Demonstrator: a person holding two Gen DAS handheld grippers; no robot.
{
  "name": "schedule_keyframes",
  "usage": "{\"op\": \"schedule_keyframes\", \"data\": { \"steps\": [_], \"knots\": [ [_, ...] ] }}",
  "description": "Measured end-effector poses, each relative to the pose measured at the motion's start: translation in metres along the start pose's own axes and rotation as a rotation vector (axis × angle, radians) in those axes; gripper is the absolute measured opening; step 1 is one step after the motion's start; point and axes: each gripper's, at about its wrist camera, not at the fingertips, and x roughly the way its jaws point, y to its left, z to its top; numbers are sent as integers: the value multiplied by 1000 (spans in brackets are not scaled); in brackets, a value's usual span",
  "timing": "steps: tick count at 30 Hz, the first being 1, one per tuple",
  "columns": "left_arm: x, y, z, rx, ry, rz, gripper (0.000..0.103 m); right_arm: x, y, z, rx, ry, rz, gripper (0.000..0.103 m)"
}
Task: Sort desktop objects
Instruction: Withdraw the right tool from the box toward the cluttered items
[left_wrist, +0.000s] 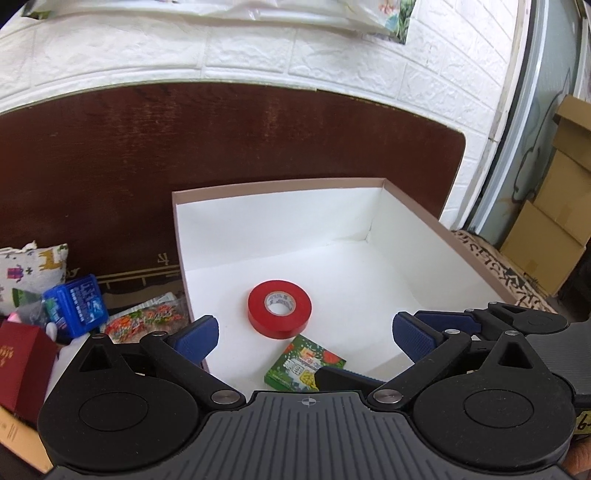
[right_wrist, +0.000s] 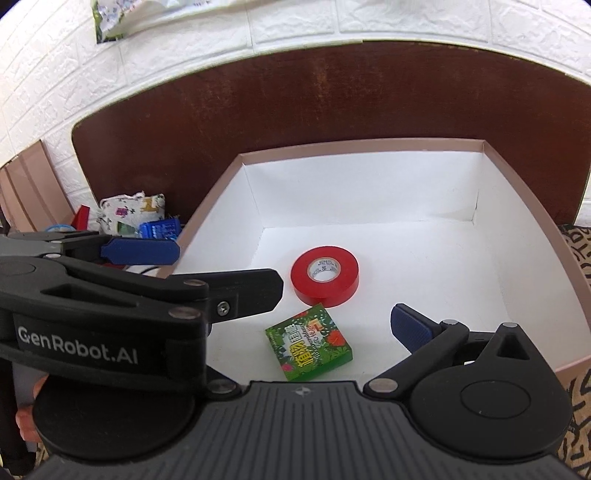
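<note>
A red tape roll (left_wrist: 279, 308) (right_wrist: 324, 276) lies flat in a white box with a pink-brown rim (left_wrist: 280, 184) (right_wrist: 362, 144). A small green printed box (left_wrist: 304, 363) (right_wrist: 308, 341) lies beside it, nearer me. My left gripper (left_wrist: 304, 334) is open and empty above the box's near edge. My right gripper (right_wrist: 299, 325) is open and empty over the box; its left finger is hidden behind the left gripper's body (right_wrist: 110, 314), which crosses the right wrist view. The right gripper's finger (left_wrist: 476, 321) shows at the right of the left wrist view.
Left of the box lie a blue packet (left_wrist: 75, 306) (right_wrist: 160, 229), a printed cloth pouch (left_wrist: 31, 273) (right_wrist: 131, 212), a colourful snack bag (left_wrist: 147, 319) and a dark red box (left_wrist: 22, 369). A brown board (left_wrist: 240, 140) stands behind, against a white brick wall. Cardboard boxes (left_wrist: 554, 206) stand at the right.
</note>
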Motion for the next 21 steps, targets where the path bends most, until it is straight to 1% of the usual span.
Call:
{"op": "schedule_keyframes", "data": {
  "steps": [8,13,21],
  "knots": [
    [-43,-7,-20,-39,-28,32,103,-37,22,-13,-34,-69,-8,103],
    [-69,-14,-38,-14,-51,76,103,-56,37,-28,-36,-82,-1,103],
    [-103,-12,-78,-70,-34,88,103,-85,67,-62,-53,-102,24,103]
  ]
}}
